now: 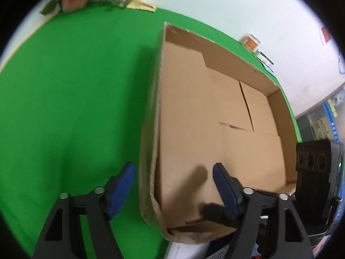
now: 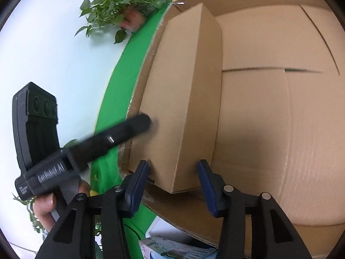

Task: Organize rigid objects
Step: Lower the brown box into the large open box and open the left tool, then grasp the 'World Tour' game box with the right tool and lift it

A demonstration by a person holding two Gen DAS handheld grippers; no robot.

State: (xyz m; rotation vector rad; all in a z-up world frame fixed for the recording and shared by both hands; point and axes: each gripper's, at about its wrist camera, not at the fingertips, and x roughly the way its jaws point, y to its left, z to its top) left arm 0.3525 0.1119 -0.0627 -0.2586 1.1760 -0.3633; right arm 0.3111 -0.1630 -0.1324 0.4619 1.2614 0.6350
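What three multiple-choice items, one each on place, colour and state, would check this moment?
1. Where does the small box stand?
A) inside the large carton, by its side wall
B) on the floor
C) on a shelf

2. What colour is the table cloth?
A) red
B) green
C) grey

3. How is the large carton's top?
A) taped shut
B) covered by a lid
C) open

Answers:
1 A, the carton's floor and wall surround it.
2 B, bright green shows beside the carton.
3 C, its bare floor is visible from above.
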